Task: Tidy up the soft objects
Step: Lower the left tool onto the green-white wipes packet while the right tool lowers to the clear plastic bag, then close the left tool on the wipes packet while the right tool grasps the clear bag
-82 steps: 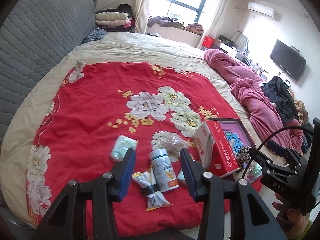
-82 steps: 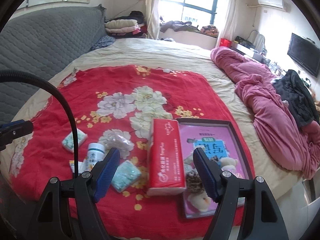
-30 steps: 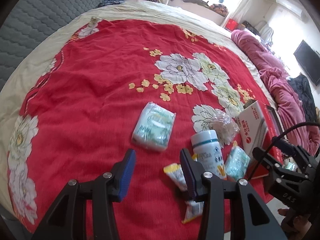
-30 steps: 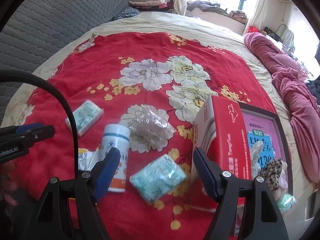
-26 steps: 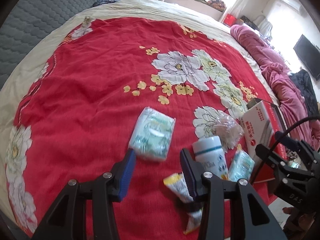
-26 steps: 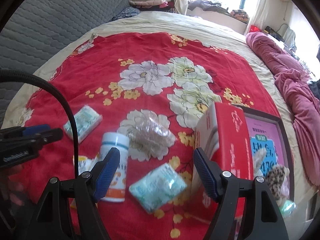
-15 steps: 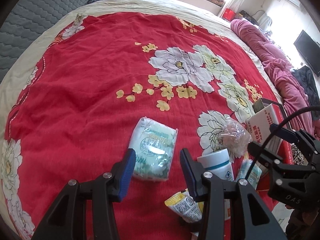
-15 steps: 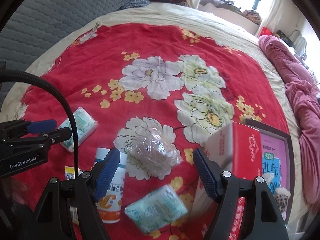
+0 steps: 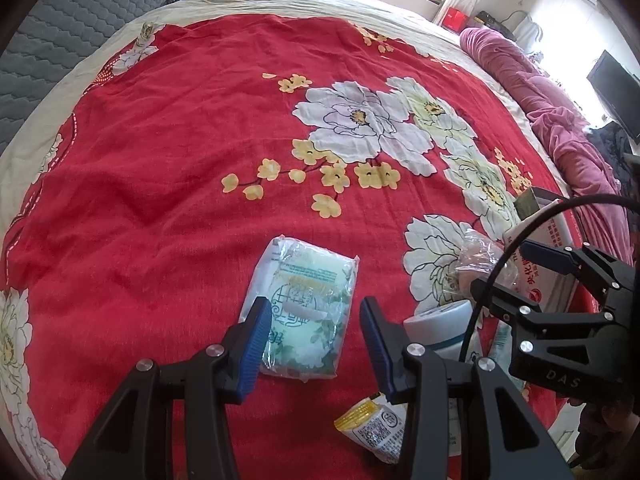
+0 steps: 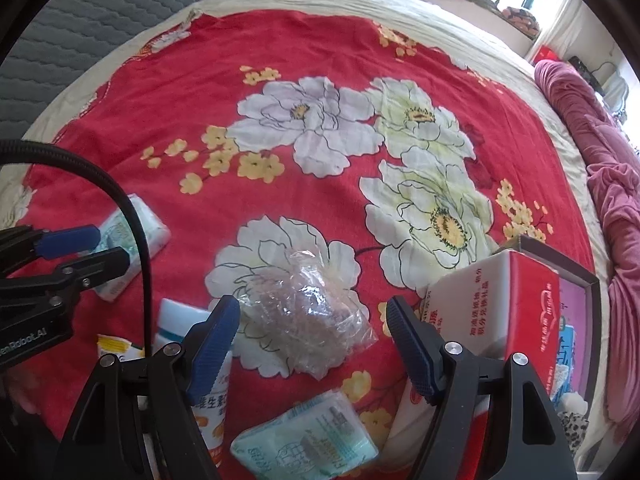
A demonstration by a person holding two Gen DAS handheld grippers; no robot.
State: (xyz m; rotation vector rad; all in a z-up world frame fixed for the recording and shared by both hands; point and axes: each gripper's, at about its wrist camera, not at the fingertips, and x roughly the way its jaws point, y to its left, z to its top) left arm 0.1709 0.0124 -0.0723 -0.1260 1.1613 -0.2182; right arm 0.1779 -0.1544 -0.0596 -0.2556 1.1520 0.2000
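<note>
A pale green tissue pack (image 9: 306,304) lies on the red floral bedspread (image 9: 168,152), and my open left gripper (image 9: 314,340) straddles its near end, fingers on either side. The same pack shows in the right wrist view (image 10: 128,240) beside the left gripper. My open right gripper (image 10: 312,340) is over a crumpled clear plastic bag (image 10: 308,316), which also shows in the left wrist view (image 9: 478,264). A second tissue pack (image 10: 308,444) lies below the right gripper.
A white bottle (image 10: 208,380) lies left of the right gripper, beside a yellow sachet (image 9: 374,428). A red tissue box (image 10: 512,308) rests on a dark-framed box (image 10: 576,280) at the right. A pink blanket (image 10: 612,184) lies at the far right.
Both grippers moved forward and down. The left gripper closed in until its fingers flank the green tissue pack. The right gripper came over the plastic bag.
</note>
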